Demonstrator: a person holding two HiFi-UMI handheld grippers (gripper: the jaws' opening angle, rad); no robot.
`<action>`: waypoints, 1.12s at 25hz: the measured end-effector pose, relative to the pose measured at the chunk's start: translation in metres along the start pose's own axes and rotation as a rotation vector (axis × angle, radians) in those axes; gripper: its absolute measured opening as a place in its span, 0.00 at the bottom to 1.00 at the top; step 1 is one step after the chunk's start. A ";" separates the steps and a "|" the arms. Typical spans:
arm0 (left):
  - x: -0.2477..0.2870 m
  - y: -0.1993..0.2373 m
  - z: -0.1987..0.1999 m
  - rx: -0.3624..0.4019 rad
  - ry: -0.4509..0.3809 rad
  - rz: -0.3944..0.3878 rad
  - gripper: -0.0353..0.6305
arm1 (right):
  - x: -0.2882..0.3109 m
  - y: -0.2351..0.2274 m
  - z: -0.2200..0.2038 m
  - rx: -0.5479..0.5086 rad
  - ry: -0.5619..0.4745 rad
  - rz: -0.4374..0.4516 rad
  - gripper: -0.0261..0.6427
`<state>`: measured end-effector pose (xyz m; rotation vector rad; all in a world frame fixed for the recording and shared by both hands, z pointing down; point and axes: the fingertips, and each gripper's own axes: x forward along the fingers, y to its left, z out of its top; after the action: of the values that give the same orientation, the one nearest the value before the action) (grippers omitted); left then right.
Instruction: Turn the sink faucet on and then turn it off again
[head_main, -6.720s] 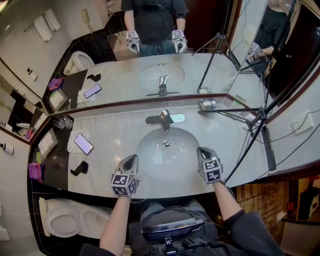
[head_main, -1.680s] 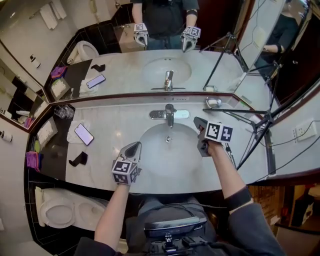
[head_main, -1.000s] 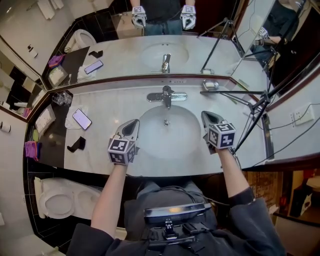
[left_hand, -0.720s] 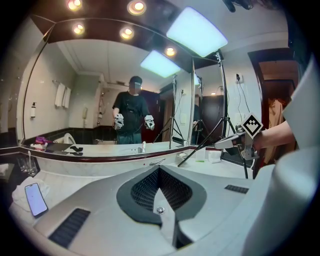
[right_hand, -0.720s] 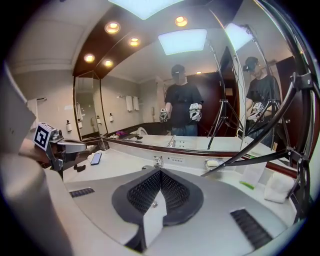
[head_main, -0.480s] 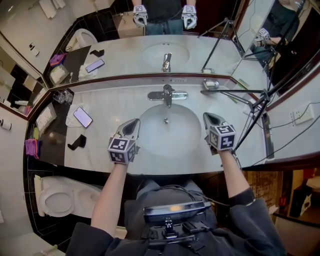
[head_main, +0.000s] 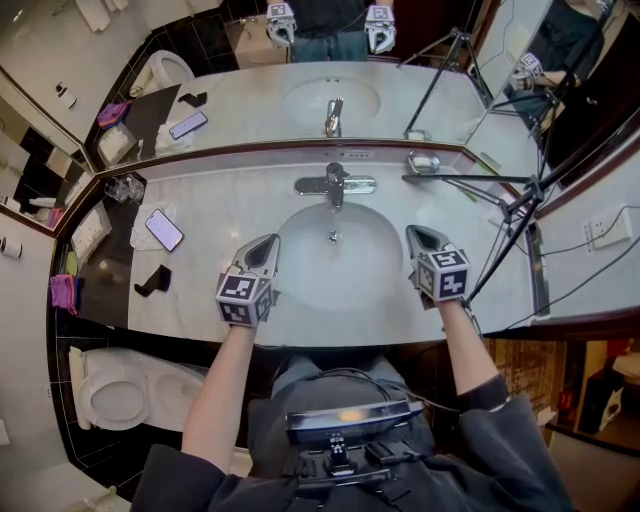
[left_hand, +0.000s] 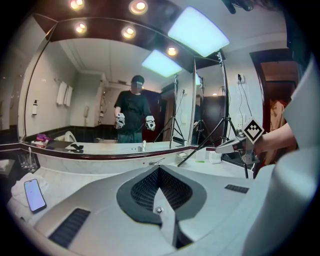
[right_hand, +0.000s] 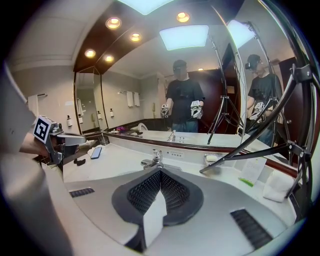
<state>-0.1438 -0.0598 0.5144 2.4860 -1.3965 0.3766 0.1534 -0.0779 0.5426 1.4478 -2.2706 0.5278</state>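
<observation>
The chrome faucet (head_main: 335, 185) stands at the back of the white sink basin (head_main: 335, 262), its lever pointing out over the bowl. My left gripper (head_main: 264, 244) hovers over the basin's front left rim, jaws shut and empty. On the front right rim my right gripper (head_main: 416, 234) is likewise shut on nothing. Both are a good hand's length short of the faucet. In the right gripper view the faucet (right_hand: 155, 159) sits just beyond the shut jaws of the right gripper (right_hand: 161, 173), with the left gripper (right_hand: 75, 140) off to the left. The left gripper view shows its own left gripper (left_hand: 159, 170) closed.
A phone (head_main: 163, 229) lies on a white cloth on the marble counter (head_main: 230, 205) at left, with a black holder (head_main: 153, 281) and glasses (head_main: 125, 187) nearby. A soap dish (head_main: 424, 161) and a black tripod leg (head_main: 470, 180) are at back right. A mirror backs the counter; a toilet (head_main: 110, 400) is lower left.
The right gripper has drawn back from beside the faucet to the basin's front right rim. Over the last second both grippers have kept still; only the head view shifted slightly.
</observation>
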 end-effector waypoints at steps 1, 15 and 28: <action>0.001 0.000 -0.002 -0.001 0.003 0.000 0.05 | 0.002 -0.001 -0.002 -0.008 0.006 -0.002 0.05; 0.025 0.007 -0.028 -0.016 0.062 0.008 0.05 | 0.076 0.002 0.004 -0.302 0.088 -0.009 0.15; 0.046 0.025 -0.043 -0.024 0.081 0.013 0.05 | 0.197 0.037 0.023 -0.967 0.160 0.057 0.35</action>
<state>-0.1461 -0.0936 0.5733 2.4153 -1.3782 0.4557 0.0407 -0.2258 0.6214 0.8033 -1.9642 -0.4047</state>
